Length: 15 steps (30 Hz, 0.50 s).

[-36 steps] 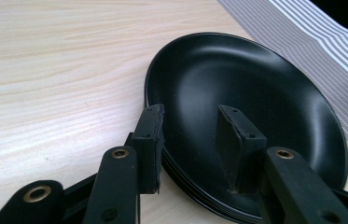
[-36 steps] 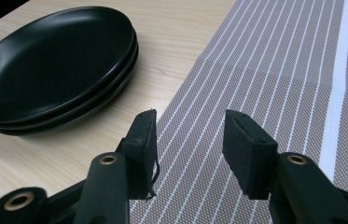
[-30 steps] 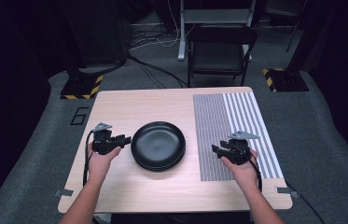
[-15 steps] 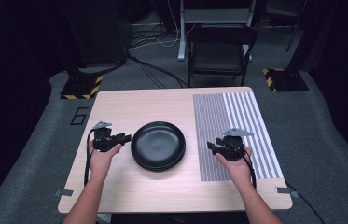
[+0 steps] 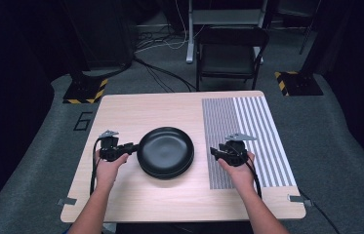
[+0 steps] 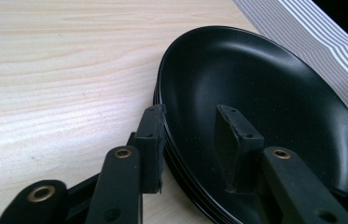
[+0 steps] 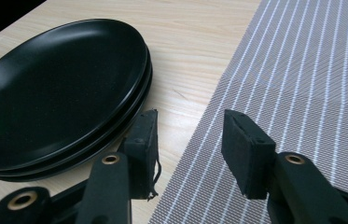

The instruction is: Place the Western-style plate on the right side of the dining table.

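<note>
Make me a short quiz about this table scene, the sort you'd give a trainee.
1. True or false: the left gripper has its jaws astride the rim of the black plates.
2. What lies under the right gripper? A) striped mat B) a chair C) a bowl
3. How many plates are stacked, going by the right gripper view?

Key: 1 true; 2 A, the striped mat; 3 three.

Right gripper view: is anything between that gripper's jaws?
No. The right gripper has a bare gap between its jaws, over the edge of the striped mat, beside the stack of black plates.
</note>
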Motion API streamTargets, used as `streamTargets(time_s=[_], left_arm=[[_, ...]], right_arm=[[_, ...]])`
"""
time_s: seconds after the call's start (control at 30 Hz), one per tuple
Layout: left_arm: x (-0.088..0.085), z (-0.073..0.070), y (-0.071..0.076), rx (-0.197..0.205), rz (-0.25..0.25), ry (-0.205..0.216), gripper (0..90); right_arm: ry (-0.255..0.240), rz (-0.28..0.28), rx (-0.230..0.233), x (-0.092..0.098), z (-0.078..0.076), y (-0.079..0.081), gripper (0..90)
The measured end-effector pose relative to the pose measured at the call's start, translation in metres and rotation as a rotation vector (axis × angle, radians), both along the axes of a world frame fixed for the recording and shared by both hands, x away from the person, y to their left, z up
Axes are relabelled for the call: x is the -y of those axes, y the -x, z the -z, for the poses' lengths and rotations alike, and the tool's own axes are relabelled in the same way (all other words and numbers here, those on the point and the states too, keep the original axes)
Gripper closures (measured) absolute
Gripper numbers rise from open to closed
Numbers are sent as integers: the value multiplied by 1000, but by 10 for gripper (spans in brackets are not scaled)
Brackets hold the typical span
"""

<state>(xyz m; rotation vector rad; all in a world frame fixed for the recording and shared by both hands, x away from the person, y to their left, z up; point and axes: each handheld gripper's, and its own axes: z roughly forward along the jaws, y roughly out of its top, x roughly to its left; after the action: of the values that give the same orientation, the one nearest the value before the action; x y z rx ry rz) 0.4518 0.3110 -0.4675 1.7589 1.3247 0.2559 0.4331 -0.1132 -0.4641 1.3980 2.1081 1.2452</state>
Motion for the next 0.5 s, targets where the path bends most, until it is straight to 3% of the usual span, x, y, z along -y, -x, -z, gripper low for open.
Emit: streamTargets(time_s=[0.37, 0.5], left_arm=[[-4, 12, -2, -41, -41, 55, 734], [-4, 14, -3, -51, -44, 57, 757]], right_arm=[[-42, -6, -19, -10, 5, -6, 595], [-61, 4, -25, -12, 6, -7, 597]])
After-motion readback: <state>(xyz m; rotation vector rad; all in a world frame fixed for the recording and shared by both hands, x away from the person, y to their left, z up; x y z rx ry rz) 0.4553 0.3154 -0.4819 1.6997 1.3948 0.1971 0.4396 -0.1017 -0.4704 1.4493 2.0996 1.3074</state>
